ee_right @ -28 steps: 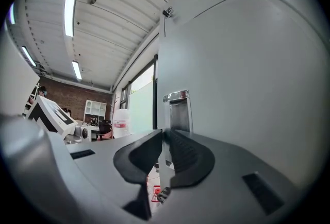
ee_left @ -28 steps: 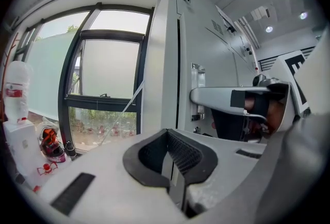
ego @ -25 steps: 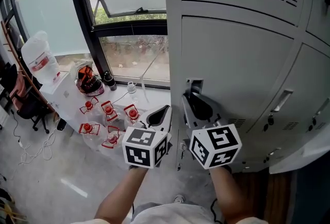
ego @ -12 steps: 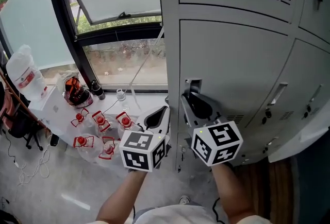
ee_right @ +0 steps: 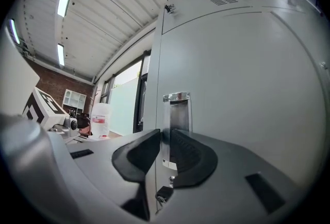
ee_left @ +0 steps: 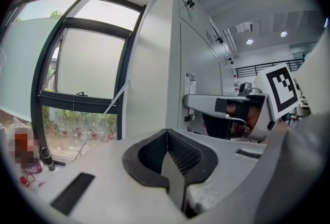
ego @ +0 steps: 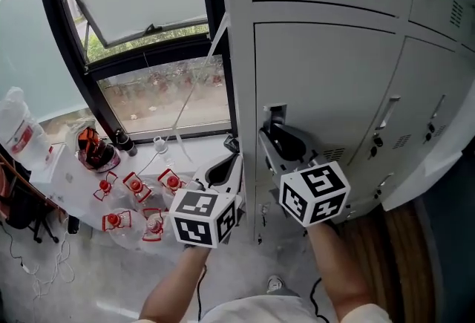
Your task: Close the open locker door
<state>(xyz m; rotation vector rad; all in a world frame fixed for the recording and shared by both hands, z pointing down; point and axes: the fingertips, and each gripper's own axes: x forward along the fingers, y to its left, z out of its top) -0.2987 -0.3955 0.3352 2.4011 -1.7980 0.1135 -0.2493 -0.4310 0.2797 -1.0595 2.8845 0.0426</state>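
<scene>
L. gripper (ee_left: 167,138) hung free by the lockers, jaws pressed together w/ nothing between them. R. gripper (ee_right: 166,138) sat at the grey locker door (ee_right: 232,89), jaws opening, the chrome handle recess (ee_right: 178,115) and door edge in the gap, pads not seen pressing. Door lay about flush w/ its frame. Only the right gripper view caught the small lock (ee_right: 162,194) under the recess. Head view alone showed red-capped bottles (ego: 138,186) on the floor. Farther off, a water jug (ee_right: 99,121) carried a red label, print too small to read, near the window (ego: 141,17).
</scene>
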